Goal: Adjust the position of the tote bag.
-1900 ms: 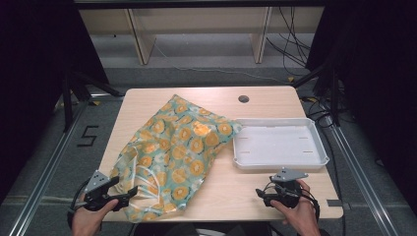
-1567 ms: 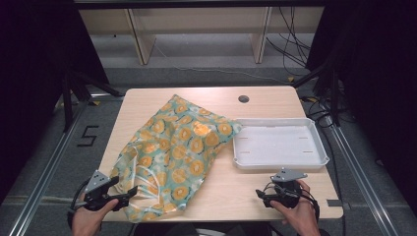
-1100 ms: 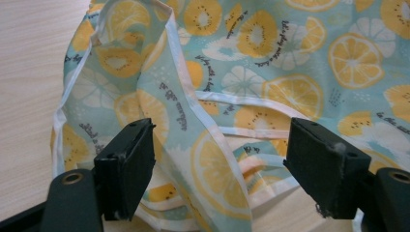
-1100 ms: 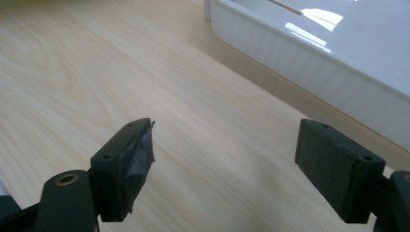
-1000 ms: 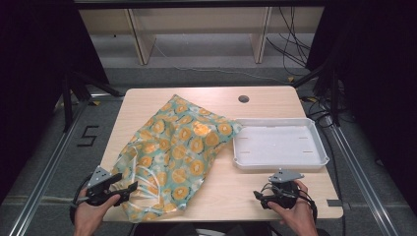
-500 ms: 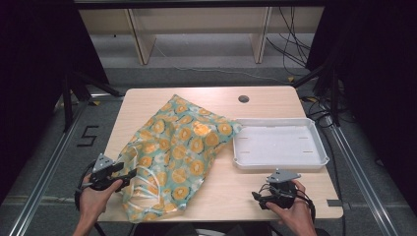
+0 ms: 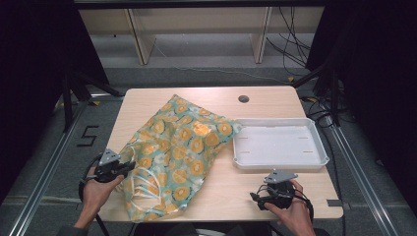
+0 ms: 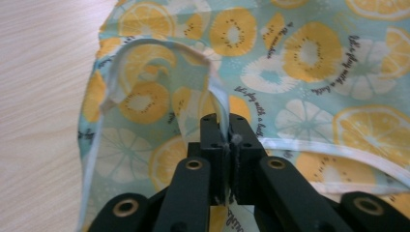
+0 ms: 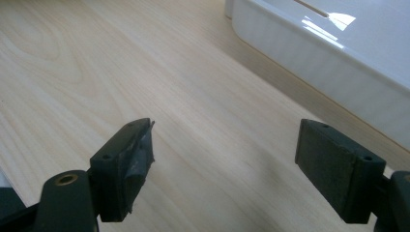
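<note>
A teal cloth bag (image 7: 182, 142) printed with orange and kiwi slices lies spread over the left half of the wooden table (image 7: 216, 101). My left gripper (image 7: 129, 167) is at the bag's near-left edge. In the left gripper view its jaws have just been closing and now pinch the white-trimmed hem (image 8: 220, 99) of the bag (image 8: 300, 58), so the left gripper (image 8: 223, 123) is shut on it. My right gripper (image 7: 255, 196) rests near the table's front right. In the right gripper view the gripper (image 9: 225, 150) stands open over bare wood.
A white shallow tray (image 7: 280, 163) sits at the right of the table, just beyond the right gripper, and its wall (image 9: 309, 53) appears in the right gripper view. A round cable hole (image 7: 243, 99) lies at the table's back. Shelving legs and cables stand behind the table.
The left gripper moved forward and to the right onto the bag's edge, and its jaws went from wide apart to closed on the hem. The right gripper stayed in place.
</note>
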{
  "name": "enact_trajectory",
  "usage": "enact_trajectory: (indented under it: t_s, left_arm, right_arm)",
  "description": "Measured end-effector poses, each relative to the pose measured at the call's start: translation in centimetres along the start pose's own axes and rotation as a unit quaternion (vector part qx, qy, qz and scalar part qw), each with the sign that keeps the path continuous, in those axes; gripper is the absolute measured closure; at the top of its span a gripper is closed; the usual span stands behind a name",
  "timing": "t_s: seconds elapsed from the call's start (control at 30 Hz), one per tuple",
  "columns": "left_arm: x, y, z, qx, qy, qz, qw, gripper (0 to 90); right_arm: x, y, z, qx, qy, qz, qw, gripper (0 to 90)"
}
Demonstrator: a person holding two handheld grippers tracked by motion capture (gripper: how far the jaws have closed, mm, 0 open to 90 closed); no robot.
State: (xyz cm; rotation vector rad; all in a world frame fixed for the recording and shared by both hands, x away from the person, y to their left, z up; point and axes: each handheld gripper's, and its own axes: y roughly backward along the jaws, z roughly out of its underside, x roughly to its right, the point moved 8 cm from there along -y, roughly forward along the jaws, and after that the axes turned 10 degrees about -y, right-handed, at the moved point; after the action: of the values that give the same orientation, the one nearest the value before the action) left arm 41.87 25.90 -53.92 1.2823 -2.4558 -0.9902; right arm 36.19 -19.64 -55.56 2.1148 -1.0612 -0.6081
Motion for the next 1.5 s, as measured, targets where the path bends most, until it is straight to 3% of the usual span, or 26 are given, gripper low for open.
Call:
enact_trajectory:
  t_s: [0.03,0.23,0.3,0.33,0.37,0.4,0.43,0.5,0.57,0.6,0.63,0.77,0.8,0.9,0.93,1.03,1.13,1.17,1.27,1.37,1.5]
  left_arm:
    - [0.1,0.1,0.1,-0.001,-0.003,0.003,1.0000,87.8]
    - [1.9,0.9,-0.1,0.007,-0.002,0.028,0.9996,89.1]
    - [2.7,1.3,-0.3,0.016,-0.013,0.042,0.9989,89.1]
    - [3.6,1.4,-0.7,0.026,-0.004,0.048,0.9985,89.1]
    - [3.9,1.6,-0.7,0.019,-0.013,0.057,0.9981,89.1]
    - [3.9,1.6,-0.7,0.019,-0.013,0.057,0.9981,89.2]
    - [4.9,1.6,-1.1,0.032,-0.009,0.070,0.9970,89.2]
    - [5.3,1.7,-1.1,0.028,-0.014,0.072,0.9969,89.2]
    - [6.7,1.9,-1.6,0.038,-0.014,0.091,0.9950,89.2]
    - [6.7,1.9,-1.6,0.038,-0.014,0.091,0.9950,89.1]
    - [7.4,2.1,-1.8,0.033,-0.035,0.102,0.9936,89.1]
    - [8.9,1.9,-2.3,0.044,-0.033,0.113,0.9920,89.0]
    - [9.7,1.9,-2.7,0.047,-0.038,0.125,0.9904,89.0]
    - [10.6,1.9,-3.2,0.049,-0.058,0.135,0.9879,88.8]
    - [11.1,1.9,-3.5,0.053,-0.055,0.142,0.9869,88.7]
    - [12.0,1.9,-4.0,0.058,-0.052,0.148,0.9860,88.4]
    - [12.2,1.9,-4.2,0.058,-0.061,0.146,0.9857,88.3]
    - [12.5,2.0,-4.4,0.059,-0.062,0.152,0.9846,88.3]
    - [13.1,2.0,-4.7,0.064,-0.058,0.159,0.9835,88.2]
    - [13.7,2.0,-5.2,0.069,-0.071,0.163,0.9817,88.2]
    - [14.9,1.3,-6.2,0.069,-0.071,0.175,0.9796,88.1]
  right_arm:
    - [0.0,0.0,-0.1,0.003,0.011,-0.002,0.9999,22.3]
    - [-0.5,-0.2,-0.2,0.002,0.010,-0.008,0.9999,22.8]
    - [-0.8,-0.1,-0.2,0.000,0.015,-0.011,0.9998,22.8]
    - [-1.1,-0.2,-0.3,0.000,0.018,-0.013,0.9998,22.8]
    - [-1.3,-0.2,-0.3,-0.003,0.020,-0.016,0.9997,22.8]
    - [-1.4,-0.3,-0.3,-0.002,0.025,-0.017,0.9996,22.8]
    - [-1.5,-0.4,-0.3,-0.005,0.031,-0.016,0.9994,22.8]
    - [-1.7,-0.5,-0.3,-0.007,0.034,-0.016,0.9993,22.8]
    - [-1.8,-0.6,-0.4,-0.006,0.040,-0.018,0.9990,22.8]
    - [-1.8,-0.6,-0.4,-0.006,0.040,-0.018,0.9990,22.8]
    - [-1.8,-0.8,-0.5,-0.001,0.044,-0.023,0.9988,22.9]
    - [-1.8,-0.6,-0.4,-0.010,0.035,-0.017,0.9992,23.1]
    - [-1.9,-0.6,-0.4,-0.008,0.032,-0.018,0.9993,23.2]
    - [-1.9,-0.6,-0.5,-0.005,0.035,-0.017,0.9992,23.2]
    - [-2.0,-0.6,-0.4,-0.010,0.034,-0.021,0.9992,23.2]
    - [-2.2,-0.6,-0.5,-0.008,0.040,-0.022,0.9989,23.2]
    - [-2.3,-0.6,-0.5,-0.007,0.040,-0.024,0.9989,23.2]
    - [-2.2,-0.6,-0.6,-0.002,0.049,-0.024,0.9985,23.2]
    - [-2.4,-0.6,-0.6,-0.006,0.043,-0.025,0.9987,23.2]
    - [-2.5,-0.6,-0.6,-0.006,0.040,-0.026,0.9988,23.3]
    - [-2.3,-0.7,-0.6,-0.004,0.043,-0.023,0.9988,23.2]
